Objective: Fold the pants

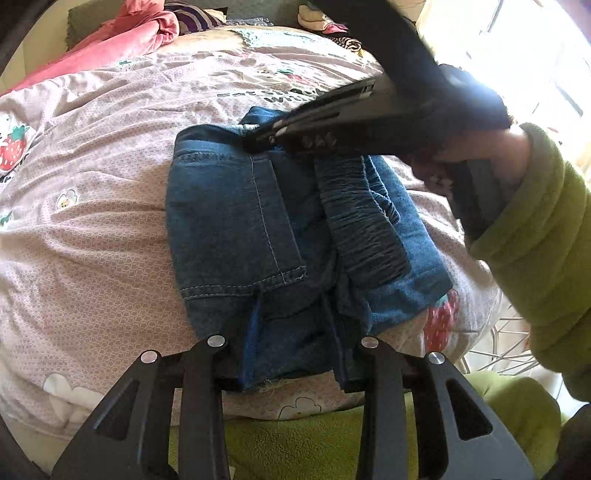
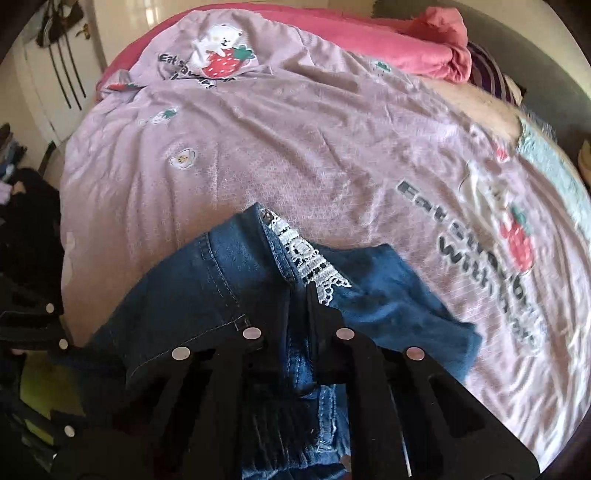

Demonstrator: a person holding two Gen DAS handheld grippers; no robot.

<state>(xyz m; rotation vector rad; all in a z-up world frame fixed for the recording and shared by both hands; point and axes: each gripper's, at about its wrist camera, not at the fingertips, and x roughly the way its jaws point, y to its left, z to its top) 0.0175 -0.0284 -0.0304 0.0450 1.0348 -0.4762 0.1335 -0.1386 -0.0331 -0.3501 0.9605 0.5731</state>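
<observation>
Two views to go through, so left wrist one first. Those folded blue denim pants [image 1: 280, 236] are lying on the bed, on top of a pale pink quilt printed with strawberries and little bears [image 1: 96, 206]. You can see a back pocket with light stitching facing up, and a fringed, frayed hem lying across the right part of the bundle. The black two-finger left gripper [image 1: 295, 347] sits at the near edge of the pants with its jaws set fairly narrow and a fold of denim running between them; looks like it's pinching that edge. The black right gripper [image 1: 258, 138] comes in from the upper right, its tip down on the far end of the pants, held by a hand [image 1: 506, 155] in a fuzzy lime-green sleeve [image 1: 535, 236]. Crumpled coral-pink blanket [image 1: 140, 29] sits at the far side of the bed.

Right wrist view now, bit blurry on the right. Same pants [image 2: 192, 295] are right under the camera, with a strip of white lace trim [image 2: 306, 258] poking out along a fold. The right gripper [image 2: 312, 295] has its jaws squeezed together, and they seem to be nipping a bit of denim just next to the lace. Quilt [image 2: 295, 147] fills the rest, with dark "Eat" lettering and a bear-on-strawberry print, and the coral-pink blanket [image 2: 424, 48] bunched at the top.
</observation>
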